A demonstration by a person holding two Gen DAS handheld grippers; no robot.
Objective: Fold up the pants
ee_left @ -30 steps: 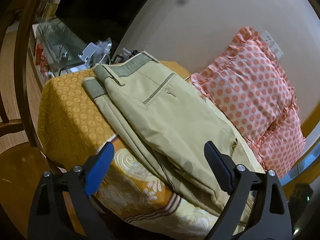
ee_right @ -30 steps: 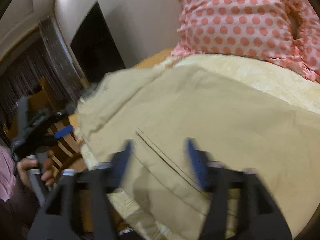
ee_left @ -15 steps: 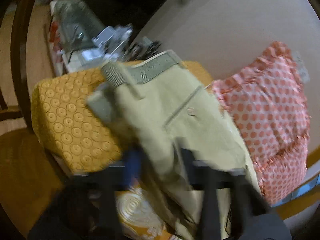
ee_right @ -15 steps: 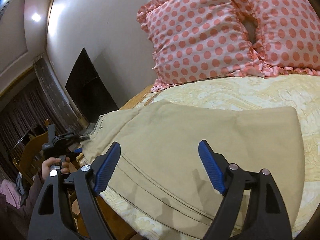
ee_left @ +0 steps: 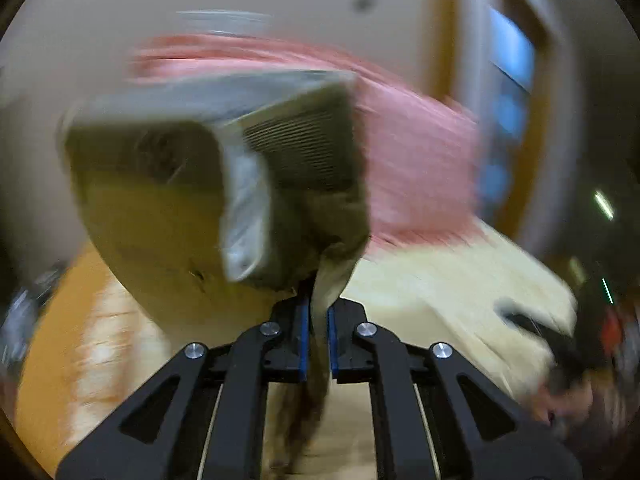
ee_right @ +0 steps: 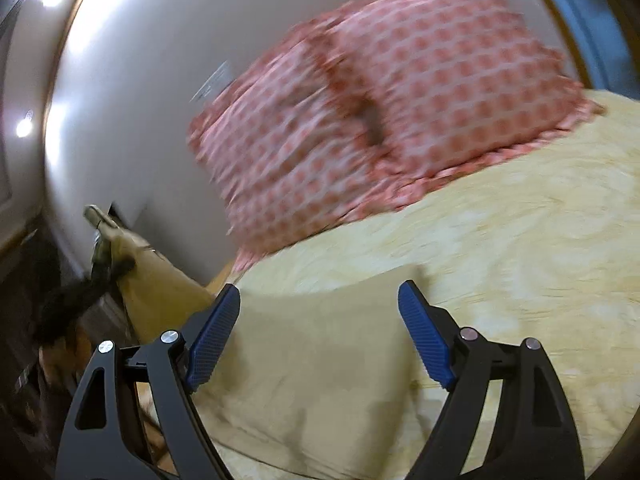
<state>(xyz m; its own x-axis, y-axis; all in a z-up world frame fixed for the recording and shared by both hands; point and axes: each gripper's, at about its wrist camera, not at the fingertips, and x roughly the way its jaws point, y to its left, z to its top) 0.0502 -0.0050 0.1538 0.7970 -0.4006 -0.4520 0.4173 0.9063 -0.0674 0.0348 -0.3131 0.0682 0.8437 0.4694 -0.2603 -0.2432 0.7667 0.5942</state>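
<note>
Left gripper (ee_left: pixel 316 332) clamped on pants (ee_left: pixel 192 216), waistband smeared mid-frame. Right gripper (ee_right: pixel 320 340) spread wide, empty, above pants' lower portion; pillows (ee_right: pixel 400 92) blurred, upper right.

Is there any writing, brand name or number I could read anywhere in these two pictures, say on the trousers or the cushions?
None can be read.
Pants, pinched in the left tool: the waistband lining is blurred and shows no legible label.
Pillows: only a dot pattern, no words.
Bedspread: woven pattern, no text.
Right tool: plain blue pads, no markings.
</note>
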